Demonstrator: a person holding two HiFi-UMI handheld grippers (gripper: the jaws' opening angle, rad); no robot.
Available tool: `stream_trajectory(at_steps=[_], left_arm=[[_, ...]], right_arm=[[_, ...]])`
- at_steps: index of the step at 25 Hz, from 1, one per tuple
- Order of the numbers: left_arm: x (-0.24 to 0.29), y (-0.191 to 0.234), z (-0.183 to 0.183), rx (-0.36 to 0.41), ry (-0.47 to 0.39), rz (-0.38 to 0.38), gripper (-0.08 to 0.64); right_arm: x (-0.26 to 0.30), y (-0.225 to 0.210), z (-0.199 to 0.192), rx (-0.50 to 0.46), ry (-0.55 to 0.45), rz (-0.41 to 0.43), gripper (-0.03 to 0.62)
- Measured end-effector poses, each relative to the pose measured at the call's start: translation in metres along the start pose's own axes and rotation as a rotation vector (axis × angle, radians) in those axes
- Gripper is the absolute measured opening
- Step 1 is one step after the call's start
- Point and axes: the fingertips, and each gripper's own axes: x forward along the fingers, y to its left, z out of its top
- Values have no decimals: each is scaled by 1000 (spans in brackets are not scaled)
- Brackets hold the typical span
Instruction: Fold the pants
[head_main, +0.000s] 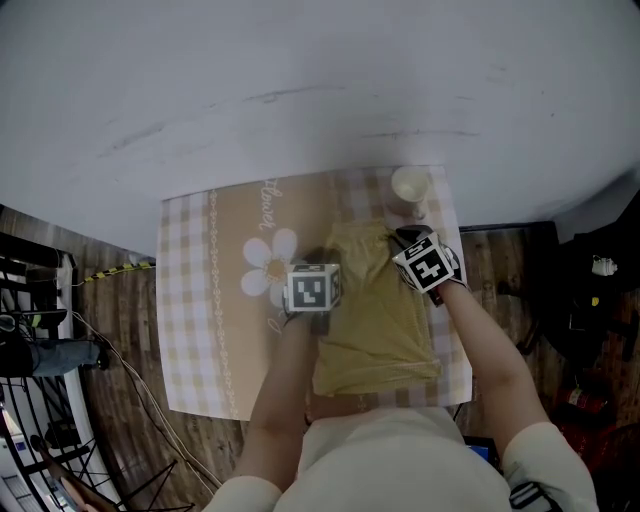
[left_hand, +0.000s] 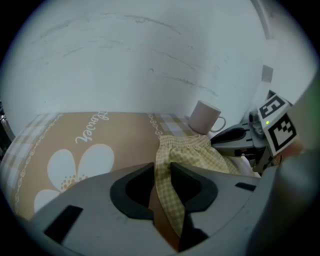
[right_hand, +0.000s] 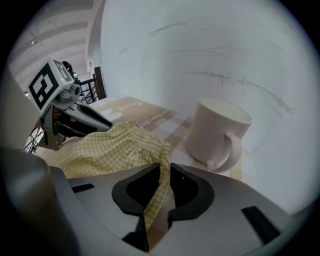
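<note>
Pants (head_main: 375, 315), yellow checked ones, lay flat on the right half of a beige tablecloth (head_main: 200, 310), right of centre in the head view, with the gathered waistband at the upper end, pointing toward a white mug (head_main: 410, 185). And both grippers were on the fabric up at that waistband end! The left gripper (left_hand: 162, 187) had its two dark fingers pressed together on the left edge of the cloth, a strip of the checked material running straight down between them in the left gripper view. The right gripper (right_hand: 161, 187) was doing the same on the other side: its fingers were pinched on a narrow fold of the fabric at the waistband corner, just beside the mug, whose handle faced the camera in the right gripper view. In the head view the two marker cubes sat side by side across the upper part of the pants, left one over the left edge, right one over the upper right corner. A big white flower print (head_main: 272, 262) showed on the tablecloth just left of the left gripper. Beyond the mug stood a plain white wall (head_main: 320, 80), filling the top of the frame, and wooden flooring (head_main: 120, 310) showed at both sides of the table.
</note>
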Motion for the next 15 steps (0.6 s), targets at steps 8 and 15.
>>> stream_trajectory(at_steps=[8, 15], left_arm=[[5, 0, -4, 16, 25, -9, 91], [-3, -2, 0, 32, -18, -4, 43]], right_arm=[[4, -4, -2, 110, 0, 45, 73], [-1, 4, 1, 33, 22, 17, 11]])
